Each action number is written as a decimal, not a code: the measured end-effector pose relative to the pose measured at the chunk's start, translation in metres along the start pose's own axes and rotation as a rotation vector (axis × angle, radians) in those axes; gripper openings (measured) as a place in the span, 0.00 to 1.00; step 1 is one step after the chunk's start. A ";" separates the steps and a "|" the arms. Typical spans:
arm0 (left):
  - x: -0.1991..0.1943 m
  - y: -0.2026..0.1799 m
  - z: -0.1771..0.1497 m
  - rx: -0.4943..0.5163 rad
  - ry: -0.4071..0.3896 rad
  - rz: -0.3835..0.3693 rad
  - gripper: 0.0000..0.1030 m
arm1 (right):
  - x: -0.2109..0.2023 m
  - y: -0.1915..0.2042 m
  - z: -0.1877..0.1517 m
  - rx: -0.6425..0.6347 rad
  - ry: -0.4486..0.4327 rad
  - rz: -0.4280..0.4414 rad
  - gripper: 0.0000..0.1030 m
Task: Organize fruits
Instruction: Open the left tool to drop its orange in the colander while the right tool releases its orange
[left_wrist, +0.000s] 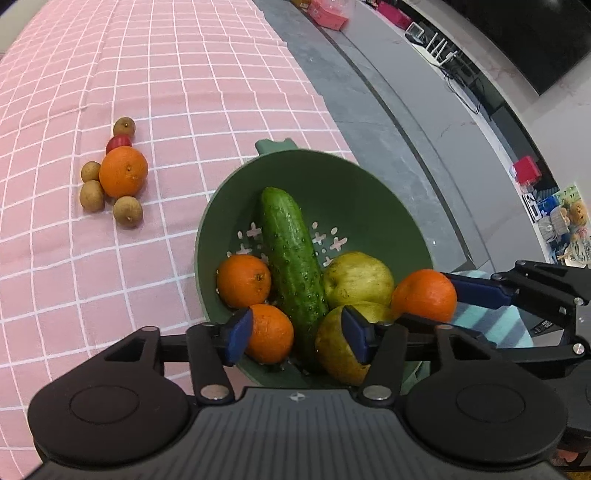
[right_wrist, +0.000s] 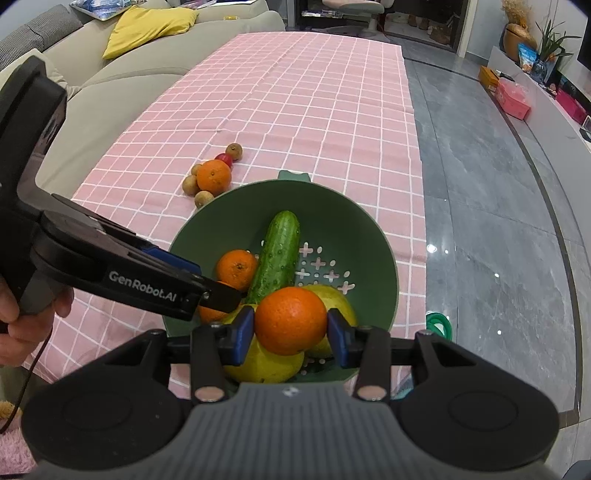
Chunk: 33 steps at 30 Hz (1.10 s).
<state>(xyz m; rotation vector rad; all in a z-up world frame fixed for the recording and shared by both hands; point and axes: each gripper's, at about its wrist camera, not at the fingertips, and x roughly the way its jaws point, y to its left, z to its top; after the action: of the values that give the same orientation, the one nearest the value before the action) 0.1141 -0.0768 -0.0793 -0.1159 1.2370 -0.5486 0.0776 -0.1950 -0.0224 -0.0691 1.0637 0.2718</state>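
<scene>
A: Nearest first. Your right gripper (right_wrist: 291, 334) pinches an orange (right_wrist: 291, 320), both blue pads pressed on its sides, above the near rim of the green colander (right_wrist: 384, 258).

B: And your left gripper (left_wrist: 295, 334)?

A: Its jaws stand spread over the near part of the colander. The left pad sits at the edge of a small orange (left_wrist: 271, 332) that lies in the bowl; the right pad is in front of a pear (left_wrist: 338, 354). The pads do not squeeze anything.

B: The rest of the bowl?

A: A cucumber (left_wrist: 291, 258) lies along the middle, long axis running near to far, its far end against the far wall. In the left wrist view it leans slightly left at the far end. A second small orange (left_wrist: 243, 280) is on its left, a second pear (left_wrist: 358, 278) on its right. The cross-shaped drain holes (right_wrist: 317, 264) show on the floor past the fruit.

B: Outside the colander?

A: Farther off and to the left, on the pink checked tablecloth (right_wrist: 295, 92), a large orange (left_wrist: 123, 171) with four brown longans (left_wrist: 128, 211) around it and one small red fruit (left_wrist: 119, 142) just behind.

B: The room?

A: Grey stone floor (right_wrist: 480, 184) to the right, a beige sofa (right_wrist: 147, 66) with a yellow cushion (right_wrist: 147, 26) far left. Your hand (right_wrist: 22, 317) shows at the left edge on the left gripper's handle.
</scene>
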 end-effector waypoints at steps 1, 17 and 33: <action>-0.002 0.000 0.000 0.002 -0.004 0.000 0.64 | -0.001 0.000 0.000 0.000 -0.002 0.000 0.39; -0.046 0.041 0.013 -0.156 -0.107 -0.014 0.64 | -0.001 0.013 0.020 0.032 -0.051 0.080 0.39; -0.040 0.053 0.013 -0.179 -0.096 0.052 0.64 | 0.070 0.035 0.037 -0.027 0.046 0.079 0.39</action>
<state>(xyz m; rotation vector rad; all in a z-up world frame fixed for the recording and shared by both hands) 0.1354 -0.0155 -0.0603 -0.2575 1.1904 -0.3828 0.1321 -0.1413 -0.0631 -0.0580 1.1104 0.3578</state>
